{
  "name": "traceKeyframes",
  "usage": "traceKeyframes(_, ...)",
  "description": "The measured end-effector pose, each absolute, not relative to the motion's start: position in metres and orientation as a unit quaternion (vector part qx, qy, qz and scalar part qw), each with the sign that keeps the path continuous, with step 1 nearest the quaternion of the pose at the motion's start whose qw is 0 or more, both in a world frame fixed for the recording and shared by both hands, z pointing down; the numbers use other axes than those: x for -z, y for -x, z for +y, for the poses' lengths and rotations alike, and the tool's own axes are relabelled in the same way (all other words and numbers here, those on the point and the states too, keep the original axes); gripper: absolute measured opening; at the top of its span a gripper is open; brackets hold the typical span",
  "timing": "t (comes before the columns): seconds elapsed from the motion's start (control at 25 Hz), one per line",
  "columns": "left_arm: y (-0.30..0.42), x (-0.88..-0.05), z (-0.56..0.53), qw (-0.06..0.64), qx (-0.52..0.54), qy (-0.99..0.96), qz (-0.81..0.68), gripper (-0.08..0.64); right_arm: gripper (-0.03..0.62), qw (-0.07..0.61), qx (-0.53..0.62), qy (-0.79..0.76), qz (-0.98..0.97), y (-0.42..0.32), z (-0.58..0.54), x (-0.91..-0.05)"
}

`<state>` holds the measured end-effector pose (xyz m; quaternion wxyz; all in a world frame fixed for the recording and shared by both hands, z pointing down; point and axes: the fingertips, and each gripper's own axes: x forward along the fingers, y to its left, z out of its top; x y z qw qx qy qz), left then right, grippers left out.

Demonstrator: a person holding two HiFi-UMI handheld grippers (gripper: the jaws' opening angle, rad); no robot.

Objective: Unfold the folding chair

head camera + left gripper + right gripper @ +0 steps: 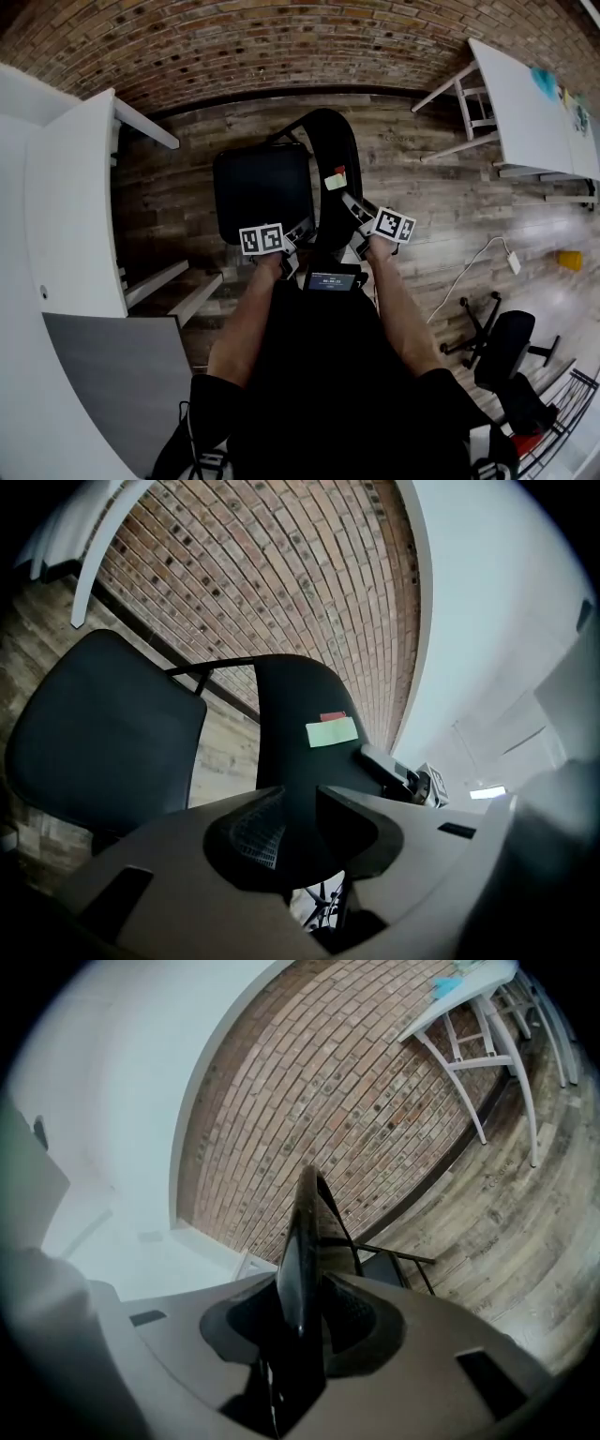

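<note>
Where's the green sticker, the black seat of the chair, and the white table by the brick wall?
green sticker (pixel 331 732): left gripper view, middle of the label.
chair seat (pixel 262 192): head view, centre of the black pad.
white table (pixel 525 112): head view, bare part of its top.

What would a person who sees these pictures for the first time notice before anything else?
The black folding chair stands out first, in the middle of the wooden floor before a brick wall. The left gripper and the right gripper are both closed on its back panel, which carries a green sticker. A white table fills the left of the head view.
</note>
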<state>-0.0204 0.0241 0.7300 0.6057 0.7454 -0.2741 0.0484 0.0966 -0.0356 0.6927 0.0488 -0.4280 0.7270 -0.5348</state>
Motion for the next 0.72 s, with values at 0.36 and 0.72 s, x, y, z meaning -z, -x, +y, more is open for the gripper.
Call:
traceKeyframes(0.36,0.04,-0.704,0.013,0.598,-0.011,-0.756,-0.267,0.115,0.127,-0.06,0.503,0.479,0.717,-0.111,-0.031,-0.685)
traceKeyframes(0.72,0.016,-0.661,0.001,0.586,0.04,-0.776,-0.229,0.115,0.127,-0.071,0.478,0.531,0.695,-0.147,-0.02,-0.644)
